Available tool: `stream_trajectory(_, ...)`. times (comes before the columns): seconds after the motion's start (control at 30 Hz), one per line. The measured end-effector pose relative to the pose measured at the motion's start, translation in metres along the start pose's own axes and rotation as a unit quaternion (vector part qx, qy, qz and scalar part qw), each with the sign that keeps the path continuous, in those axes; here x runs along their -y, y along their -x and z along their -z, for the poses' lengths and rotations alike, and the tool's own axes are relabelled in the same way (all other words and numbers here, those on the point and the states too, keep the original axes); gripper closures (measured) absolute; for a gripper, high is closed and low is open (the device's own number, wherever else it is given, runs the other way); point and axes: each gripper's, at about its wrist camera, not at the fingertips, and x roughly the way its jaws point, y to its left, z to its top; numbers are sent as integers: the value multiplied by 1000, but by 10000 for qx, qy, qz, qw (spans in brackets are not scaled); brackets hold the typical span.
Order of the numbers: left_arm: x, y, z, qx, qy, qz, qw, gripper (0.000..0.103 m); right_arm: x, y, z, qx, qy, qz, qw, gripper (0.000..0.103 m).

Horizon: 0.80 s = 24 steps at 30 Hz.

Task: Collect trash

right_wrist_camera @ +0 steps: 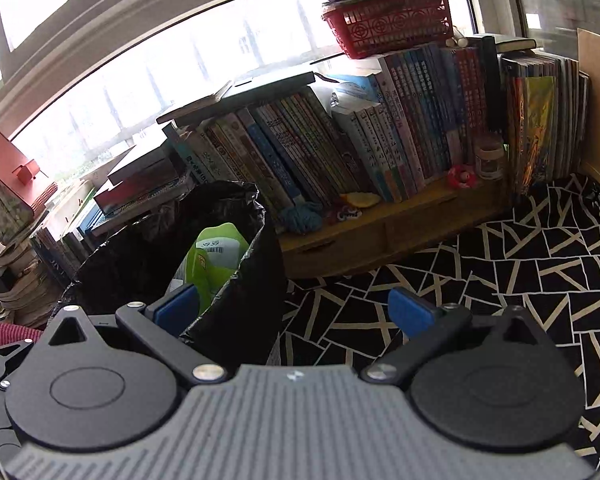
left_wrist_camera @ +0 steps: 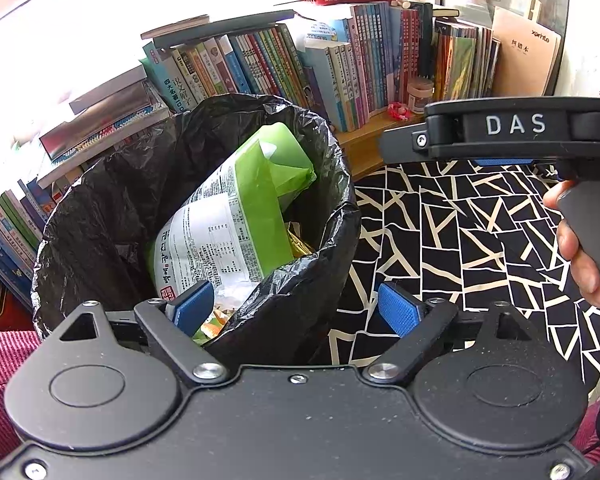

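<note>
While the left hand-held gripper (left_wrist_camera: 296,308) hangs with jaws apart and empty over the bin's liner (left_wrist_camera: 332,216), the green packet (left_wrist_camera: 240,208) sticks up above the rim; any knock could tip it out.

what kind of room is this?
Likely a home study or bedroom corner: rows of books on a low wooden shelf under a window, and a patterned black-and-white fabric.

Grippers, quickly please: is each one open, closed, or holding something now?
Left gripper: open, fingers empty, over the trash bin.
Right gripper: open, holding nothing.
</note>
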Motion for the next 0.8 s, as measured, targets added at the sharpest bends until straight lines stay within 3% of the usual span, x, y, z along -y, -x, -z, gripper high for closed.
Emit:
stream_trajectory(0.2, 1, -3, 0, -24, -12, -20, 10000, 15, 7, -3, 1, -38, -196, -34, 9998, 0)
stream_trajectory(0.5, 0, -6, 0, -37, 3, -2, 10000, 14, 4, -17, 6, -418, 11, 434, 9982, 0)
stream_trajectory(0.8, -1, -7, 0, -44, 24, -1, 10000, 14, 2, -23, 8, -561, 155, 590, 9966, 0)
